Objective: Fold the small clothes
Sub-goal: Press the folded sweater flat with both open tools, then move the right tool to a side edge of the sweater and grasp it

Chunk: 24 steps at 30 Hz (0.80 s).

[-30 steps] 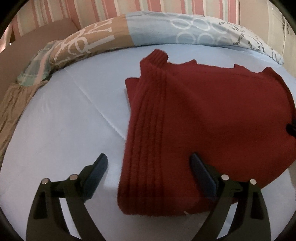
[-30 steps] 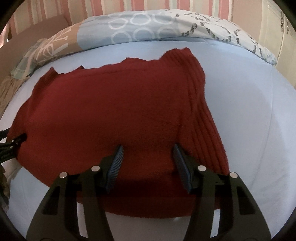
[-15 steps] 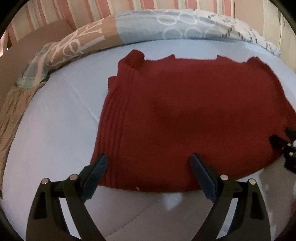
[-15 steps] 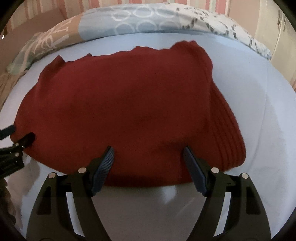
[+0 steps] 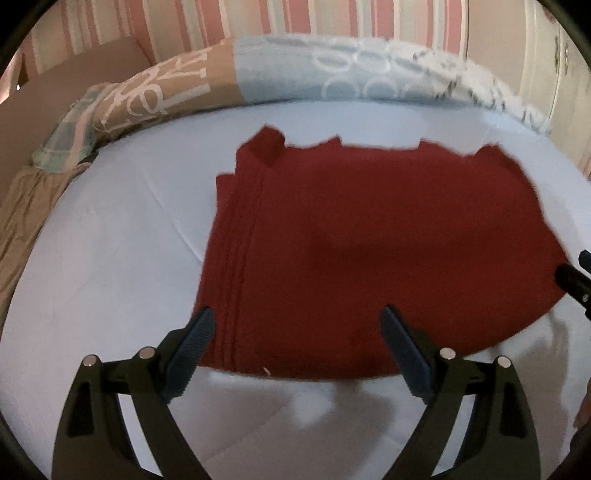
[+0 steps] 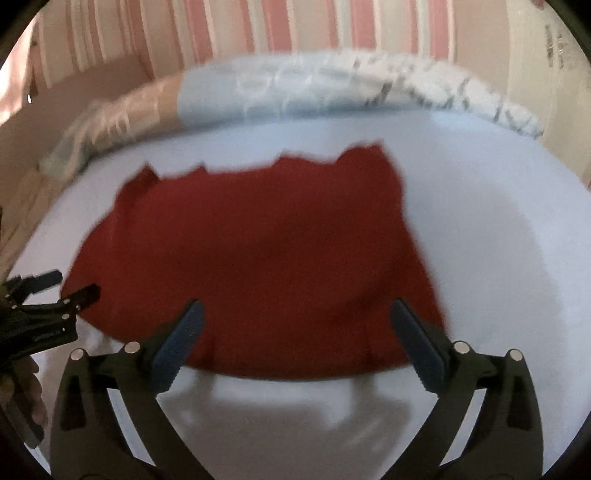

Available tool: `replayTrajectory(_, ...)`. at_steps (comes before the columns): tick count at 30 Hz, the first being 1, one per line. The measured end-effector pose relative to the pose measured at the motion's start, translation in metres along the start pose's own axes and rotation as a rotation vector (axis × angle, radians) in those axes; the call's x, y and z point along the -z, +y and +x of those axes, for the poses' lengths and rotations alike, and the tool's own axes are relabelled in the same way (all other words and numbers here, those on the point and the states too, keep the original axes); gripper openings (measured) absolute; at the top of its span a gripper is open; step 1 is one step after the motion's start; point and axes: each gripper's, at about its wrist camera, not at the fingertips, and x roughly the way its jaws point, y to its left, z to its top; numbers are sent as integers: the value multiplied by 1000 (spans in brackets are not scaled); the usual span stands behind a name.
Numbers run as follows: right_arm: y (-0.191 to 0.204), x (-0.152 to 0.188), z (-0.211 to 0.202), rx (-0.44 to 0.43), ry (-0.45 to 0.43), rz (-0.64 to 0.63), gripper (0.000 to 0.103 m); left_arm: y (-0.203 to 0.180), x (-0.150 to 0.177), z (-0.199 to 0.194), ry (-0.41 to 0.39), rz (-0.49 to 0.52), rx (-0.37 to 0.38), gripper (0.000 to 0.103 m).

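A dark red knitted garment point(image 5: 369, 251) lies folded and flat on the pale blue bed sheet point(image 5: 110, 277). It also shows in the right wrist view point(image 6: 266, 258). My left gripper point(image 5: 299, 343) is open and empty, raised over the garment's near edge toward its left side. My right gripper point(image 6: 295, 339) is open and empty, raised over the near edge toward the right side. The left gripper also shows at the left edge of the right wrist view point(image 6: 55, 288). The right gripper's tip shows at the right edge of the left wrist view point(image 5: 576, 280).
A patterned blue and tan quilt point(image 5: 295, 74) lies rolled along the far side of the bed, below a striped wall point(image 5: 332, 22). A beige bed skirt point(image 5: 26, 206) hangs at the left. Bare sheet point(image 6: 517, 258) lies right of the garment.
Both grippers have pulled back toward me and away from the garment. The right gripper's jaws have widened. The garment lies still on the sheet.
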Motion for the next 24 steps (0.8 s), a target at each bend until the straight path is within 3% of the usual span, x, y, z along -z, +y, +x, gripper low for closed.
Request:
replayTrajectory(8, -67, 20, -13, 23, 15, 234, 100, -8, 5, -12, 10, -26, 41, 91)
replayTrajectory(13, -89, 31, -7, -23, 39, 363, 100, -18, -1, -11, 6, -21, 53, 91)
replayTrajectory(24, -78, 30, 15, -42, 110, 363, 96, -34, -6, -3, 12, 7, 47, 91)
